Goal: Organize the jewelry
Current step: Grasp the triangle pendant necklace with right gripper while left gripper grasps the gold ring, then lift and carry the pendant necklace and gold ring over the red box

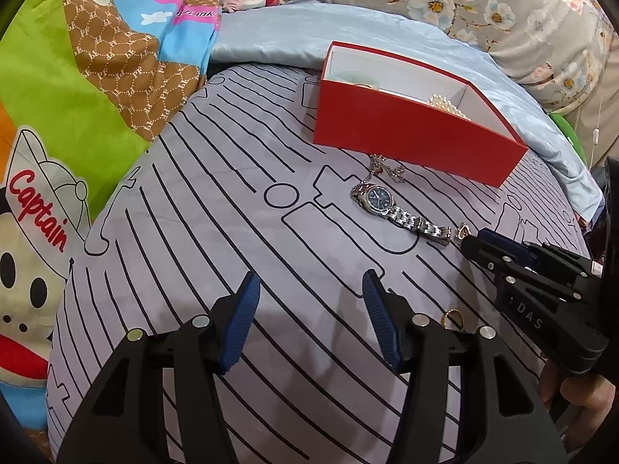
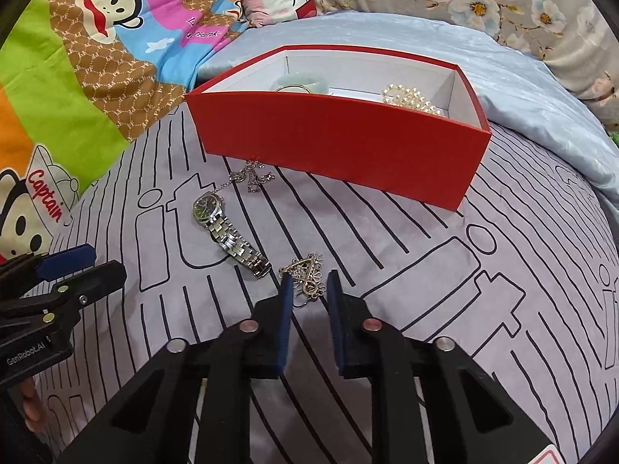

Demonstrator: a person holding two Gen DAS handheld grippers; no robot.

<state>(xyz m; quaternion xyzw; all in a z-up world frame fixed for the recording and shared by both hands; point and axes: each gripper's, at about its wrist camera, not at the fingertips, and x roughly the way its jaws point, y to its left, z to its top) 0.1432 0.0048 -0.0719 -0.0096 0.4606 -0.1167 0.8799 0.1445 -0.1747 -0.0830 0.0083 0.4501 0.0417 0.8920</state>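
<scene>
Surface: I'm working over a grey bedsheet with black line print (image 2: 464,270), with a bright cartoon-monkey quilt (image 1: 58,116) off to the left and a pale blue satin cover (image 2: 522,89) behind.
Box: an open red cardboard box with a white lining (image 2: 340,143) stands at the far side of the sheet.
In the box: a coiled strand of cream pearls (image 2: 410,98) lies at its right end, and a pale green bangle (image 2: 300,84) sits nearer the middle, partly hidden by the front wall.
Watch: a silver metal-link wristwatch with a dark dial (image 2: 224,228) lies flat on the sheet in front of the box, strap trailing toward me.
Chain: a thin silver chain necklace (image 2: 251,178) lies bunched just beside the box's front wall, above the watch.
Brooch: a small gold filigree ornament (image 2: 307,276) lies on the sheet just past the strap's end.
Right gripper (image 2: 307,284): my blue-padded fingers stand either side of the gold ornament with only a narrow gap; I cannot tell whether the pads press on it.
Left gripper (image 1: 311,290): its fingers stand well apart over bare sheet, nothing between them.
Ring: a small gold ring (image 1: 452,317) lies on the sheet just right of my left gripper.
</scene>
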